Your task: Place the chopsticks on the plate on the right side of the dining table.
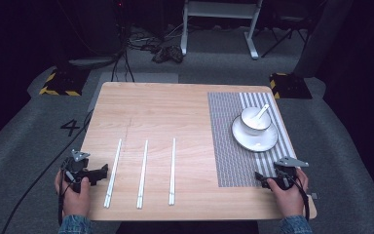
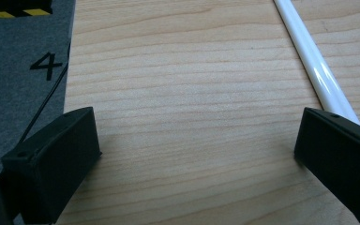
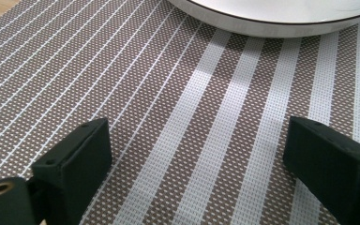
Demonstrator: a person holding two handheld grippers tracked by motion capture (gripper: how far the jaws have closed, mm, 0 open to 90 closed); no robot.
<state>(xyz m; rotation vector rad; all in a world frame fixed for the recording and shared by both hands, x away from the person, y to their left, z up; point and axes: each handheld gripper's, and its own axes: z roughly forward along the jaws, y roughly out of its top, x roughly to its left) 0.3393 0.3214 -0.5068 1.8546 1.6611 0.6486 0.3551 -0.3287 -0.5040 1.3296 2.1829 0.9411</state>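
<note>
Three white chopsticks lie side by side on the wooden table (image 1: 175,102): a left one (image 1: 113,172), a middle one (image 1: 142,173) and a right one (image 1: 172,170). My left gripper (image 1: 101,173) rests open at the table's front left, its jaws wide apart just left of the left chopstick (image 2: 316,65). On a striped grey placemat (image 1: 226,141) at the right stands a white plate (image 1: 254,134) carrying a bowl (image 1: 255,118) with a spoon (image 1: 260,113) in it. My right gripper (image 1: 263,179) is open over the placemat (image 3: 178,103), just short of the plate's rim (image 3: 272,18).
Grey carpet (image 1: 24,161) surrounds the table, with a "4" (image 1: 70,126) marked on it at the left. Yellow-black striped blocks (image 1: 61,83) sit near the table's far corners. Cables and a white frame (image 1: 219,19) lie beyond the far edge.
</note>
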